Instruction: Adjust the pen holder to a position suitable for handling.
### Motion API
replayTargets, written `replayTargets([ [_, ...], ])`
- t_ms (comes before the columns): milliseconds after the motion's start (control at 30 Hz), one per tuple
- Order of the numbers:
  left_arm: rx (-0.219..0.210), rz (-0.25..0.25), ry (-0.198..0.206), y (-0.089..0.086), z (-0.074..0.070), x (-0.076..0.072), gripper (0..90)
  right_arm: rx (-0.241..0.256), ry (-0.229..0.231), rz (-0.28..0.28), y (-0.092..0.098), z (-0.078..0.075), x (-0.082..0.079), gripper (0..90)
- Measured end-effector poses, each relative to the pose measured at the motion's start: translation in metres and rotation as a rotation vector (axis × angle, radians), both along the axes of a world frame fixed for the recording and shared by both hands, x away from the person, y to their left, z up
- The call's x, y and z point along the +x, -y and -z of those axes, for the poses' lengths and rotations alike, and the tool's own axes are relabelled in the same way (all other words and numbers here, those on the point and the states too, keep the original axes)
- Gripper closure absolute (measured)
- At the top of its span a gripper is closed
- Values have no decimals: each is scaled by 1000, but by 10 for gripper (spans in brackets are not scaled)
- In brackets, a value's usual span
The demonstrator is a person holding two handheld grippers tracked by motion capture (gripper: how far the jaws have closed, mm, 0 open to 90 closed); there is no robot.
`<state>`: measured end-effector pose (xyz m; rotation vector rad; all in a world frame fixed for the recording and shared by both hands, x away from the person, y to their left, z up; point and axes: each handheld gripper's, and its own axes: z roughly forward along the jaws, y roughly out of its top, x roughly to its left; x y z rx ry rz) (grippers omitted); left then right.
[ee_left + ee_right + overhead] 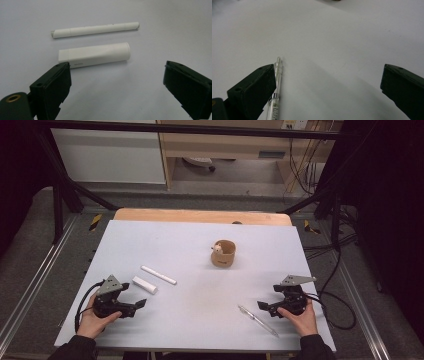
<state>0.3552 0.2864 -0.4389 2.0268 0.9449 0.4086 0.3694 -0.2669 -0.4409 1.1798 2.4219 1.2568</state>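
1. At the near edge of the pale tabletop [200,245] a person's two hands come in, each holding a gripper. The left gripper [139,305] sits near-left, the right gripper [262,306] near-right, both resting low over the surface.
2. The left gripper's fingers [53,87] are spread wide apart with nothing between them; the right gripper's fingers [254,90] are likewise spread wide and empty.
3. A clear pen [257,320] lies flat on the tabletop just left of the right gripper. In the right gripper view it lies alongside the left-hand finger, apparently touching or just beside it.
4. Just beyond the left gripper lies a short white tube [144,284], flat on its side; in the left gripper view one end sits close to the left-hand finger.
5. A little farther off lies a longer, thinner white stick [158,275], roughly parallel to the tube and apart from it.
6. Farther still, right of centre, stands a small tan cup [223,254] with something pale inside that I cannot make out.
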Motion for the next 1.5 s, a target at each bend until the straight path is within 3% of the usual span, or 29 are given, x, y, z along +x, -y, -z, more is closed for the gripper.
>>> replayTargets([
  [467, -4, 5, -2, 0, 0, -1, 80, -10, 16, 3, -3, -3, 0, 6],
  [1033, -4, 2, 0, 0, 0, -1, 80, -35, 39, -12, -25, -16, 5, 6],
  [1500, -6, -2, 2, 0, -1, -1, 80, -57, 85, -33, -56, -39, 18, 6],
])
